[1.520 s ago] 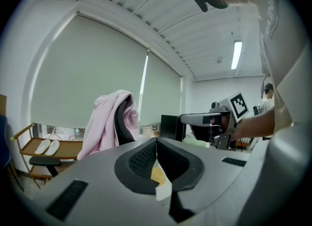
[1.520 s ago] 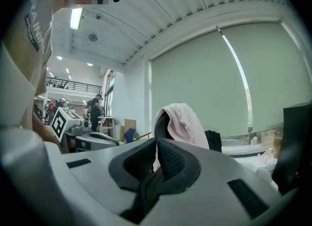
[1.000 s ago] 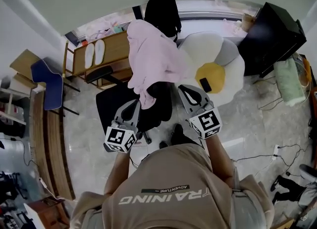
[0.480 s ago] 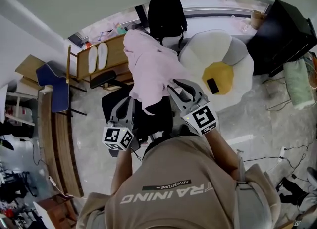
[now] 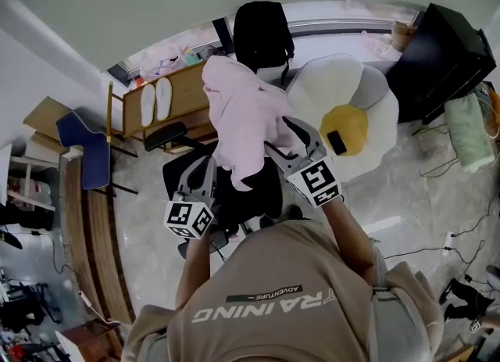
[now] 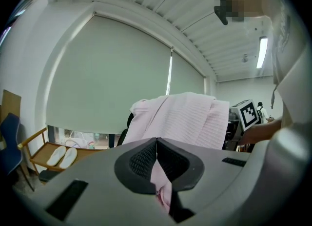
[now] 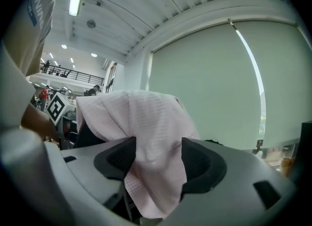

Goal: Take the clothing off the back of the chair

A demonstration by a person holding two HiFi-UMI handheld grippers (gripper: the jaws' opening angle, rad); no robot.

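Pinching a low fold of the pink garment (image 5: 244, 118) between tightly closed jaws, the left gripper (image 6: 156, 147) holds the cloth draped over the black chair (image 5: 262, 30), while the right gripper (image 7: 158, 156), its jaws just opened wide, has fabric hanging loosely between them.

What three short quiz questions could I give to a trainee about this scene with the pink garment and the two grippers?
1. True or false: the pink garment lies flat on the floor.
2. Which gripper is shut on the garment? A the left, B the right, C both.
3. Fill in: the garment hangs over the back of a black ____.
Key: 1 false. 2 A: the left gripper pinches the cloth; the right gripper has just been opening, its jaws apart with cloth between them. 3 chair.
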